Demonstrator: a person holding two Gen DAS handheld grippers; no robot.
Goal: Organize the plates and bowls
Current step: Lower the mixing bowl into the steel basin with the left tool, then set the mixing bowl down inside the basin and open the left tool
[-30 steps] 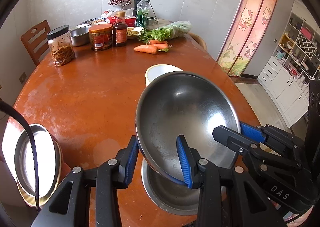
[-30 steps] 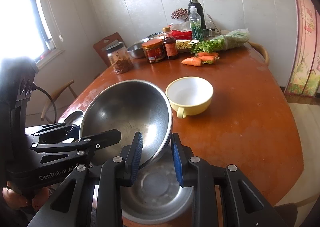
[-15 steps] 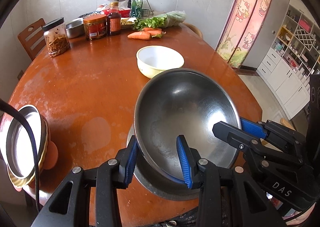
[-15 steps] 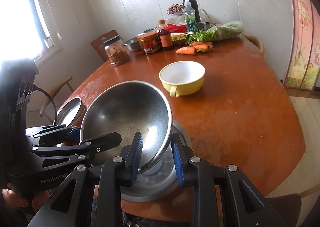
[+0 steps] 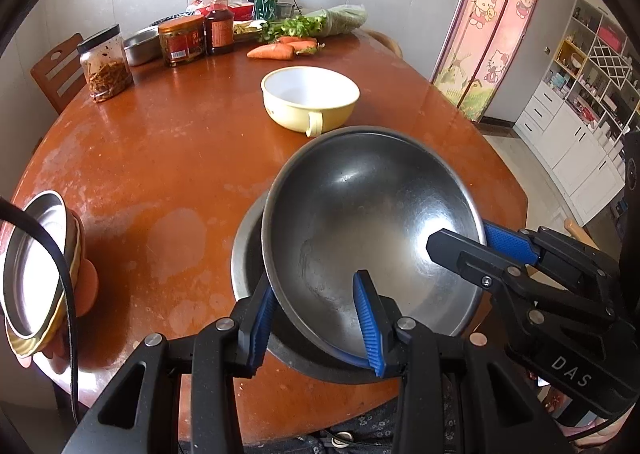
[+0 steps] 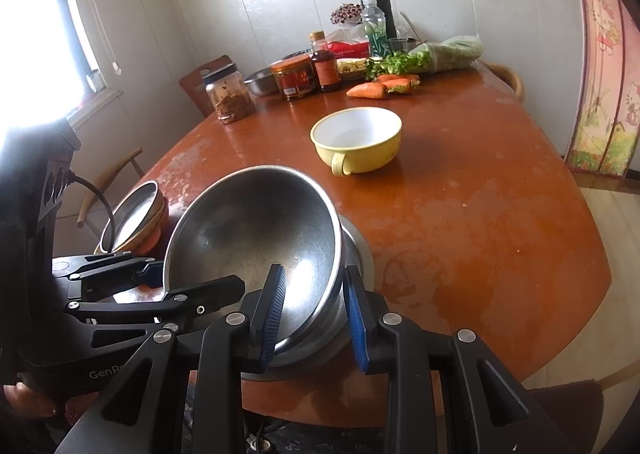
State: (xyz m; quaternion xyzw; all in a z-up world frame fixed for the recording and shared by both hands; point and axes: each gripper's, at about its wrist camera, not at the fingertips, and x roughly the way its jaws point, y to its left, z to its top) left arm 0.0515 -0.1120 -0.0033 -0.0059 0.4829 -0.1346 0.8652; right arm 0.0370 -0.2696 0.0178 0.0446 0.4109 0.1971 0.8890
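Both grippers grip the rim of a large steel bowl (image 5: 372, 230), held tilted just above a second steel bowl (image 5: 248, 254) on the round brown table (image 5: 168, 158). My left gripper (image 5: 316, 318) is shut on the bowl's near rim. My right gripper (image 6: 314, 314) is shut on the opposite rim of the steel bowl (image 6: 256, 230). A yellow bowl with a handle (image 5: 310, 98) stands further back; it also shows in the right wrist view (image 6: 358, 140). A stack of steel and yellow plates (image 5: 36, 274) sits at the table's left edge.
Jars, bottles, a small steel bowl (image 5: 140, 44), carrots (image 5: 272, 50) and greens crowd the far side of the table. Wooden chairs (image 6: 208, 82) stand at the left and behind. The table's near edge is right below both grippers.
Both grippers have pulled back toward the near edge with the steel bowl. The lower steel bowl and the yellow bowl now show further away and more fully.
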